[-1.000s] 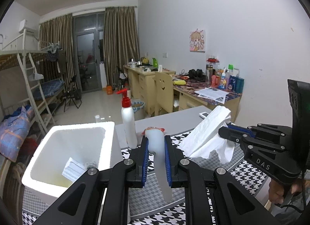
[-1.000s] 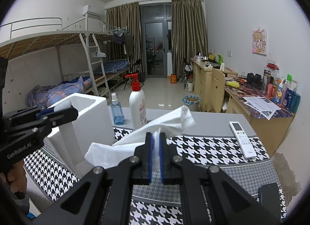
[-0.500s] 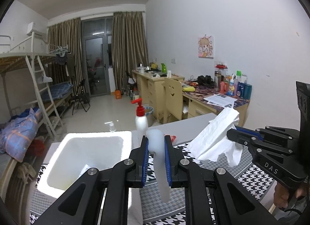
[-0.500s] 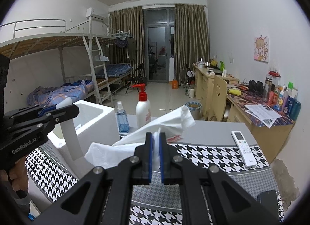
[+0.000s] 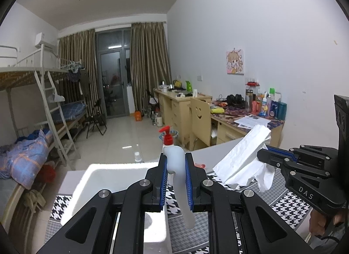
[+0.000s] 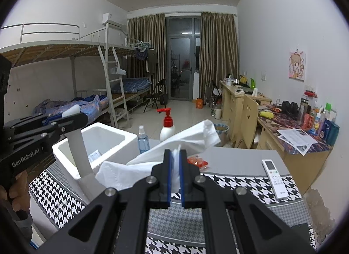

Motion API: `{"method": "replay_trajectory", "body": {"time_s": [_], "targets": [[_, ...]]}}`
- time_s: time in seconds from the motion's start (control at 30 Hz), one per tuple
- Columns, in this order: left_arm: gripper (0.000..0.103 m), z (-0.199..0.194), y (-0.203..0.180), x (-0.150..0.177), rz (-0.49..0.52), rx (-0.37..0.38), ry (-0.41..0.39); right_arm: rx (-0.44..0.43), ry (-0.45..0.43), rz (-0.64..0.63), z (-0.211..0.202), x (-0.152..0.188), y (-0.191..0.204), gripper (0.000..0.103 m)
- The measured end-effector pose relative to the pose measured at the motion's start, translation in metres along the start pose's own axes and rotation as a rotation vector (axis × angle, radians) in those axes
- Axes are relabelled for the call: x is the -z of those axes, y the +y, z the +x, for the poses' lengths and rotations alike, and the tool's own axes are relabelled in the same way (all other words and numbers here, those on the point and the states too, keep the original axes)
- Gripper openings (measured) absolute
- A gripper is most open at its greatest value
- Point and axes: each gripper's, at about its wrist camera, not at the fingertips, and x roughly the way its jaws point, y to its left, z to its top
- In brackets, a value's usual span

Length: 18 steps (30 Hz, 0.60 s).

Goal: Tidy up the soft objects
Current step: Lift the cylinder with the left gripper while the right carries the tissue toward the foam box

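While the left gripper (image 5: 176,179) fingers clamp an upright white foam strip (image 5: 178,186) above the foam box (image 6: 109,136), nearer it, the right gripper (image 6: 175,175) pinches crumpled tissue (image 6: 174,140) alongside.

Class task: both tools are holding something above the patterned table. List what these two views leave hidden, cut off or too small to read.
- Foam box floor: left wrist view, hidden behind the left tool.
- White strip: neither view shows its material.
- Paper slip in the box: right wrist view, print too small.
- Tissue lower end: right wrist view, hidden behind the right tool.
- Remote buttons: too small.
- Dark object: cut off by the lens edge.
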Motion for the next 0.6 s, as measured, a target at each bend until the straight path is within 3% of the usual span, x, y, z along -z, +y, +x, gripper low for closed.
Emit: {"method": "replay_trajectory", "body": {"time_s": [0.6], "targets": [[0.016,-0.005,0.026,-0.008,-0.032,-0.072,-0.033,-0.050,-0.018,-0.016,0.007,-0.014,0.020,0.009]]}}
